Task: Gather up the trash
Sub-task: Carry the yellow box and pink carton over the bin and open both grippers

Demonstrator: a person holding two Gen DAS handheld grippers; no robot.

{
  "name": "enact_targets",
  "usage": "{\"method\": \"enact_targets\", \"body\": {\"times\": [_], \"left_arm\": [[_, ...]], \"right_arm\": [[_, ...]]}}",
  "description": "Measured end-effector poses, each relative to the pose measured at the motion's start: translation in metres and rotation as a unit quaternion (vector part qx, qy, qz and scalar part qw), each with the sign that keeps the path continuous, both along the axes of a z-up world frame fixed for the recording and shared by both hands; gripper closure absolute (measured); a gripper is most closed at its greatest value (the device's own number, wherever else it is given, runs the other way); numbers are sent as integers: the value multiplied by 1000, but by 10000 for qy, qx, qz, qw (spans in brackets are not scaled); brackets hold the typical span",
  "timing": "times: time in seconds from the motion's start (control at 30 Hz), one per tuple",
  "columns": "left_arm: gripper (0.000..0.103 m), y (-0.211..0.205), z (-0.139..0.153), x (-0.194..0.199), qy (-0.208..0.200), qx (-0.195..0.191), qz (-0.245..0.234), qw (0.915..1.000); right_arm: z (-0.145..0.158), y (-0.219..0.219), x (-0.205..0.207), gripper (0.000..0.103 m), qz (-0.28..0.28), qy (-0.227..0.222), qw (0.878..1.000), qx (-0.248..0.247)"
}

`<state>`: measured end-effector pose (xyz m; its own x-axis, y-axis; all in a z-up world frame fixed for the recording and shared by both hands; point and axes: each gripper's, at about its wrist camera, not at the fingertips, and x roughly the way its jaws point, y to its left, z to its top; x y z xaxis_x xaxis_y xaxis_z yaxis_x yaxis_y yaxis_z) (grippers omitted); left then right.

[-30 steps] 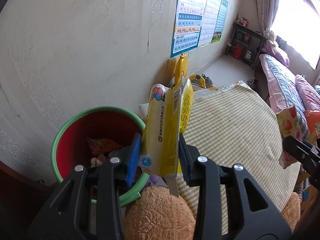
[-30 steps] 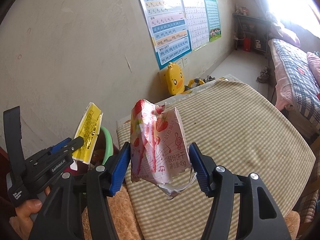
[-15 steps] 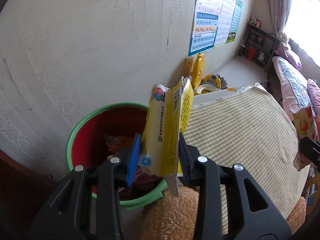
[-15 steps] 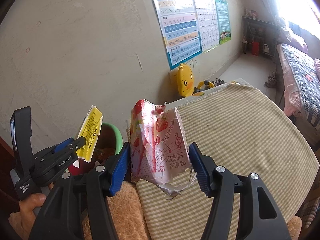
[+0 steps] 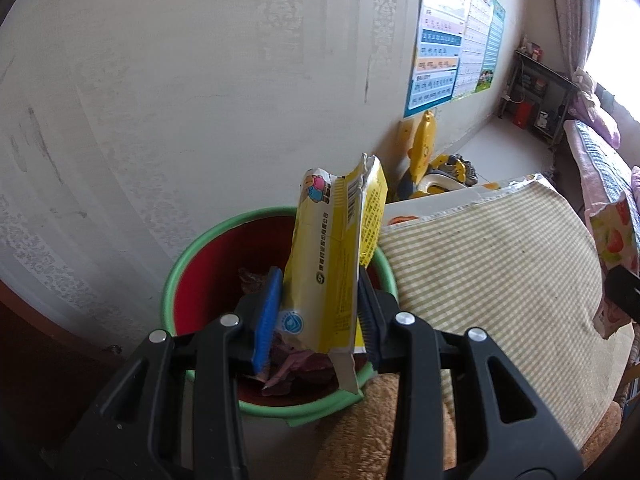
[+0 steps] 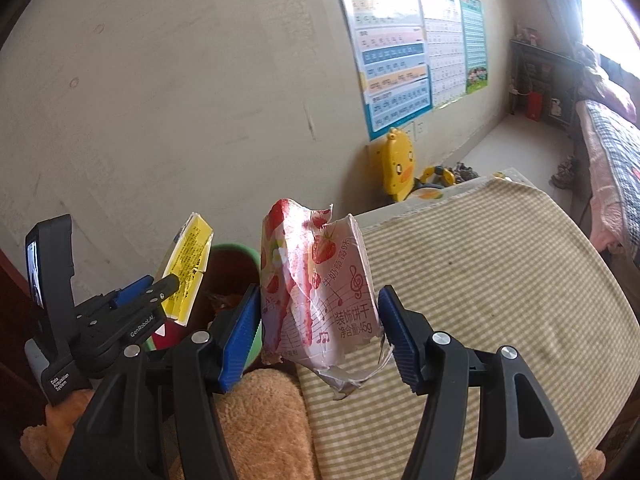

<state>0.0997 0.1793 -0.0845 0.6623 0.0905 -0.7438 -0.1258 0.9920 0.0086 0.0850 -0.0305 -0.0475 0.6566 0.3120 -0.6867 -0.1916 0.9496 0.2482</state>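
Left hand-held gripper point(image 5: 316, 316) clamps a yellow wrapper point(image 5: 340, 256) over the part-filled bin point(image 5: 180, 268); right hand-held gripper point(image 6: 318, 332) grips a strawberry packet point(image 6: 320, 288), neither dropped yet.

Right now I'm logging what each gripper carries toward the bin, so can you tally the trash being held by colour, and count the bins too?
Yellow carton, in the left gripper: 1
Pink strawberry carton, in the right gripper: 1
Red bin with green rim: 1
Total: 3 (loose trash already in the bin is too jumbled to count)
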Motion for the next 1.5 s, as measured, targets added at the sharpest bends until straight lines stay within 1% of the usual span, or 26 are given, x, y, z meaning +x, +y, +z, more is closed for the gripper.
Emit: {"method": "enact_targets", "body": {"times": [0.43,0.63,0.97,1.2,1.33,1.5], "left_arm": [[68,40,-19,7,179,-24,412,9990],[68,49,-33,10,351,-87,489,9981],[68,66,-49,11,530,-159,641,9964],[68,73,-57,12,631,-201,696,9954],[68,75,-62,14,705,-256,713,9946],[67,77,-67,14,772,-257,733,9940]], "right_arm": [[-7,43,26,45,428,116,9989,-119],[-12,65,37,44,607,152,9979,-183],[-26,99,52,44,931,263,9949,-289],[-28,109,59,44,1043,263,9936,-343],[-27,111,63,44,1081,297,9935,-214],[-27,119,67,44,1152,286,9926,-243]]}}
